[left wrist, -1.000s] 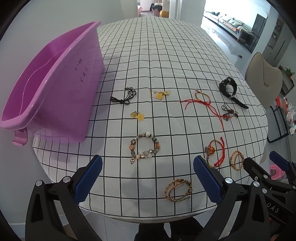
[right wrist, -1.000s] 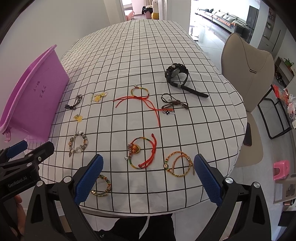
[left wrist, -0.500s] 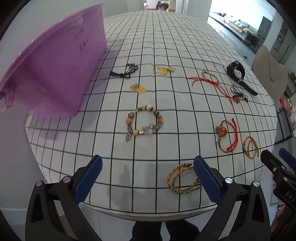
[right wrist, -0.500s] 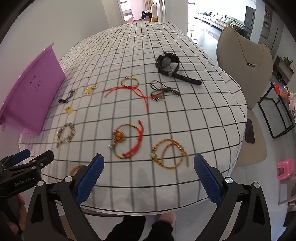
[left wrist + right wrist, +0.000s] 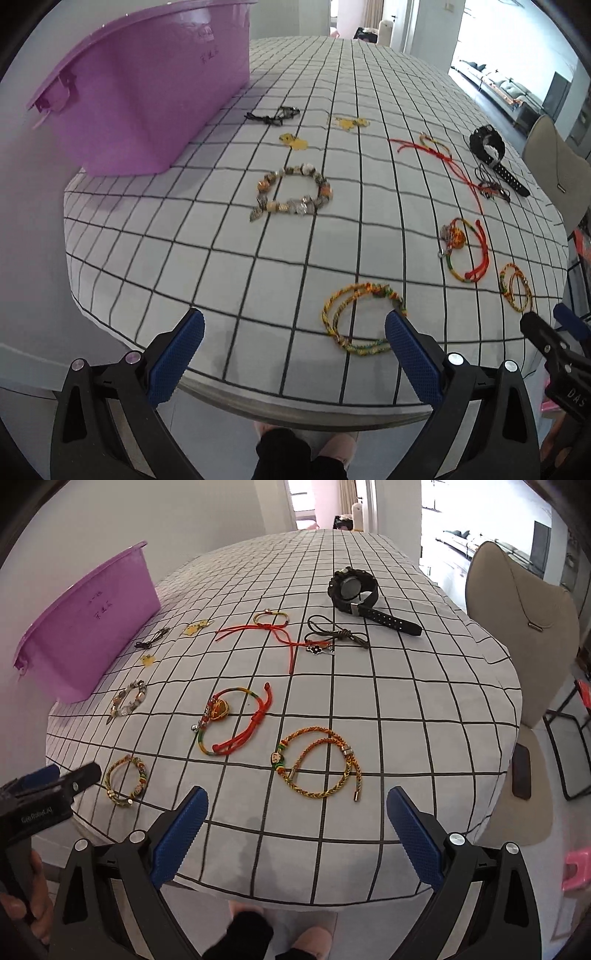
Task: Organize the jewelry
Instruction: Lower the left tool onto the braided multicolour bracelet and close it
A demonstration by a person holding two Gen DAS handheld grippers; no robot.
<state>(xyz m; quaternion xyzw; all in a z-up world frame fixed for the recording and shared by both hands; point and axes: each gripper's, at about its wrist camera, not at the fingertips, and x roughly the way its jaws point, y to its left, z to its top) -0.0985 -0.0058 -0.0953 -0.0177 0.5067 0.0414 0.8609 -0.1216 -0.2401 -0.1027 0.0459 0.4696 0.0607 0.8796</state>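
Checked cloth covers the tabletop [image 5: 229, 266], with a doorway and a bright living room behind it. At the far left stands a purple tub [image 5: 147, 96], its wall marked with handwriting.

Jewelry lies loose across the cloth, none of it in the tub. Nearest the tub are a black cord [image 5: 273, 115] and two yellow charms [image 5: 293, 142] [image 5: 349, 122]. Toward the middle sits a bead bracelet [image 5: 291, 194]. Further right a thin red cord bracelet [image 5: 269, 627] trails its ends, beside a dark cord with a flower charm [image 5: 325, 642], and a black watch [image 5: 352, 589] lies at the far right. Closer in rests a red and green bracelet [image 5: 231, 722].

Left claw [image 5: 293, 354] hangs spread wide over the near edge, holding nothing; a woven yellow bracelet [image 5: 360, 319] lies just ahead of its right finger. Right claw [image 5: 297, 827] is likewise spread wide and empty, with a braided orange bracelet [image 5: 319, 764] just beyond its fingertips.

A beige chair [image 5: 524, 635] stands to the right of the tabletop.
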